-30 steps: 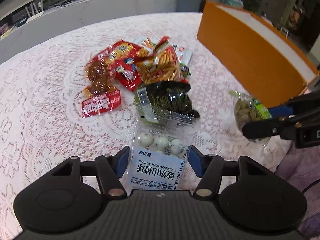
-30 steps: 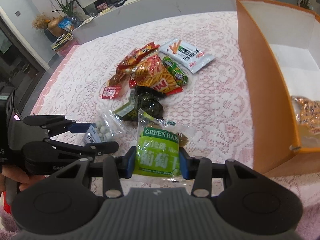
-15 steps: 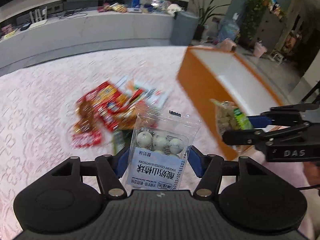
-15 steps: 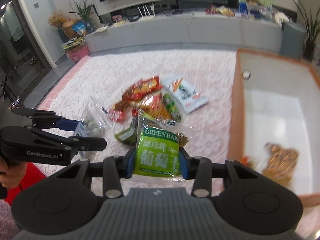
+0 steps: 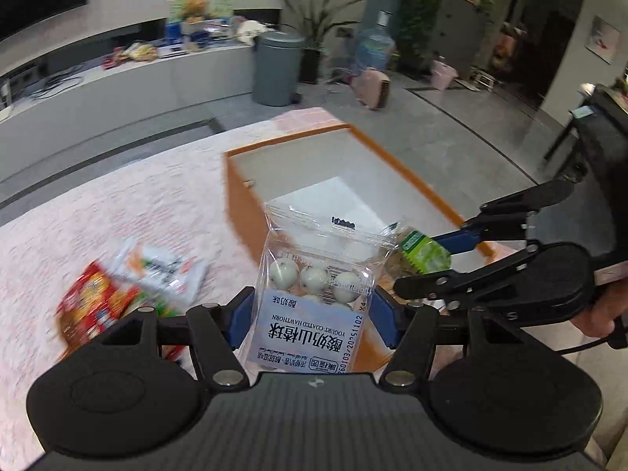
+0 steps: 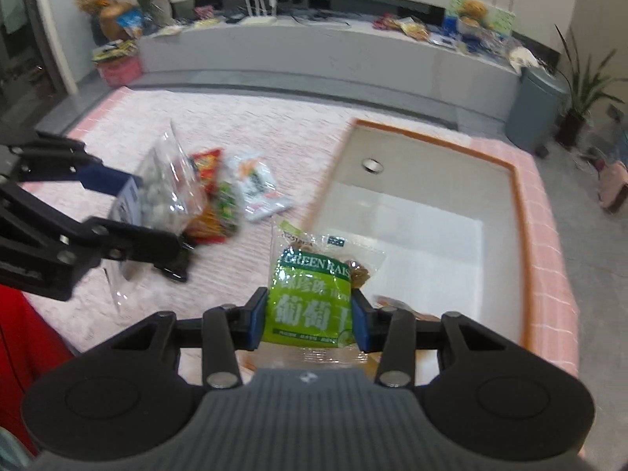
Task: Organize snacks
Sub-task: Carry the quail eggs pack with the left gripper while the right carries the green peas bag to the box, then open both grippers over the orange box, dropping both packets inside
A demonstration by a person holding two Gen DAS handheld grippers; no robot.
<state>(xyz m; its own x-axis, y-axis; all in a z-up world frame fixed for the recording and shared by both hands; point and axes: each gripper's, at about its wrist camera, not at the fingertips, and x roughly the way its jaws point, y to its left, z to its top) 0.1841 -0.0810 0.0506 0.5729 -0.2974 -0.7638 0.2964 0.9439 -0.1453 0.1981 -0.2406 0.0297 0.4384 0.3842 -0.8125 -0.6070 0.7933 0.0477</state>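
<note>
Two claws gripping packets, yogurt hawthorn bag [image 5: 314, 294], raisin bag [image 6: 312, 298], seemingly above orange box [image 6: 522, 212]

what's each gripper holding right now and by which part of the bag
Left gripper: clear yogurt hawthorn ball bag, pinched across its lower labelled half. Right gripper: green raisin bag, pinched across its lower sides.

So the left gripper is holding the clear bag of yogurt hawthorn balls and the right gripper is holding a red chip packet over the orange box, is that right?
Not quite. The right gripper holds a green raisin packet, not a red one, as the right wrist view shows. The left gripper does hold the clear bag of yogurt hawthorn balls, near the orange box.
</note>
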